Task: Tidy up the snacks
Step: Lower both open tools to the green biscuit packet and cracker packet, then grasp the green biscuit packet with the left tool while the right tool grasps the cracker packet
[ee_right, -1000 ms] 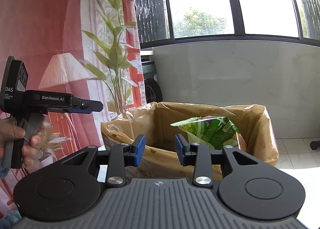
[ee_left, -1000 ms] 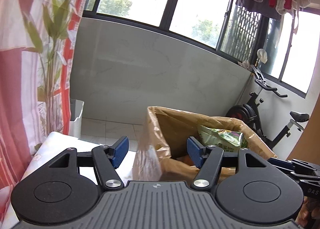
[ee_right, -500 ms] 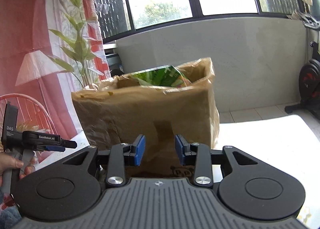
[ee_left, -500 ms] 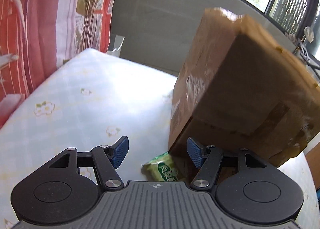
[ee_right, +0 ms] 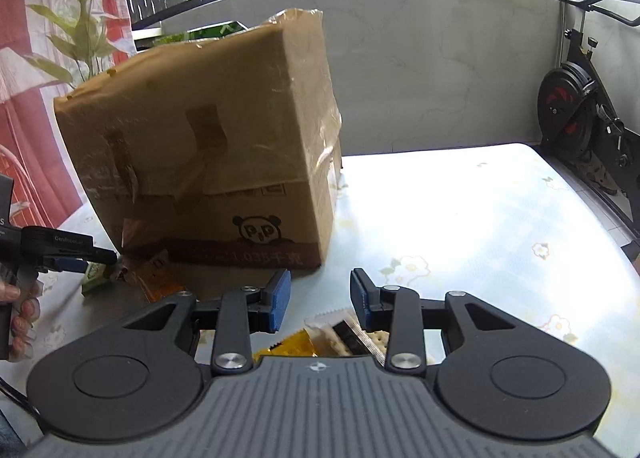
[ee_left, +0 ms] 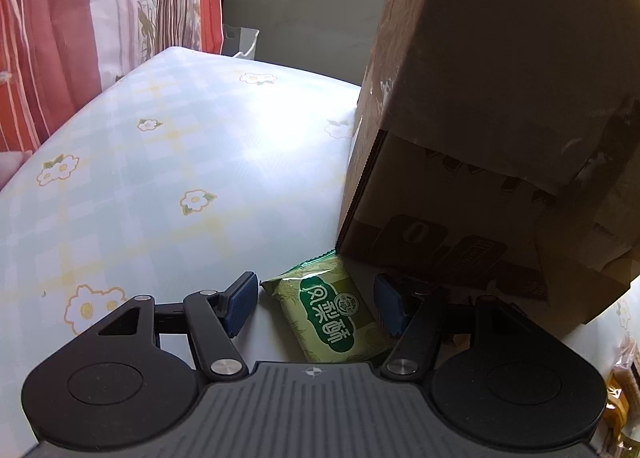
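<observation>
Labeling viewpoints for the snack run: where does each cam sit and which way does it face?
Left wrist: on the left tool, angled down at the green snack packet between its open fingers, beside the cardboard box; own fingers show.
Right wrist: on the right tool, facing the box and windows; the person's left hand shows.
Shared: box, green packet, floral tablecloth.

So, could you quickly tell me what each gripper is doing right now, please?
Left gripper: open, holding nothing, straddling the green snack packet.
Right gripper: open, holding nothing, above snack packets.
</observation>
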### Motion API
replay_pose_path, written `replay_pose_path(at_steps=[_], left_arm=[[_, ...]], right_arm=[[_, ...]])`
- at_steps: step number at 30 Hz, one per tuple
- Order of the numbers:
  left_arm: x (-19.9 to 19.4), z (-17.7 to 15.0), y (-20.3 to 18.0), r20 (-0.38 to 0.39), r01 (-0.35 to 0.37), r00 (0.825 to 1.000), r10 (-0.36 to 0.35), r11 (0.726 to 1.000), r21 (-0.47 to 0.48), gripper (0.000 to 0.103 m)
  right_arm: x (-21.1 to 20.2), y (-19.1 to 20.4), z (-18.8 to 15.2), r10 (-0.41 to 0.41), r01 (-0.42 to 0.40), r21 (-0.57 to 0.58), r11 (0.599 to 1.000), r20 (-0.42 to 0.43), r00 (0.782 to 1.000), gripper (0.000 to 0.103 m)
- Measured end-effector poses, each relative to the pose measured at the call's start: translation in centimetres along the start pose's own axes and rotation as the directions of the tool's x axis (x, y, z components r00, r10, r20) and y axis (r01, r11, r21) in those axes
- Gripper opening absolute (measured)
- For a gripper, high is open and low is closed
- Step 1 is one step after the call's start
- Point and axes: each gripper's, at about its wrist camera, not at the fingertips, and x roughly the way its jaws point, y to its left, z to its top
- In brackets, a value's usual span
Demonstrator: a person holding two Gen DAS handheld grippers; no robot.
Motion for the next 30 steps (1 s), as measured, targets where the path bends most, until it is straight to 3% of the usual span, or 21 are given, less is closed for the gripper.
replay_pose_path(at_steps=[2,12,24,30], left_arm=[[-0.3,-0.3,-0.1,0.01,-0.005,1.0,0.005,1.0,0.025,0.061],[-2.7,-2.5,1.5,-0.002,0.055,0.999,-0.055,0.994,0.091,0.059],[-4.7,-5.8,0.3,-0.009,0.109,0.994,-0.109,0.984,0.143,0.059],[-4.9,-6.4,0.0,-0.02,0.128,0.992,-0.127,0.98,0.154,0.061]], right_arm=[[-0.1,-0.3,-0.5,-0.007,0.007,-0.003,1.0,-0.011,1.0,0.036],[0.5,-0.7,-1.5,-0.02,0.02,-0.011,1.0,-0.052,0.998,0.04],[2.3,-1.1,-2.4,-0.13,0.115,-0.155,0.981,-0.093,0.987,0.056],[2.9,-1.7,-2.7,-0.104,0.089,-0.147,0.985,-0.102,0.989,0.066]])
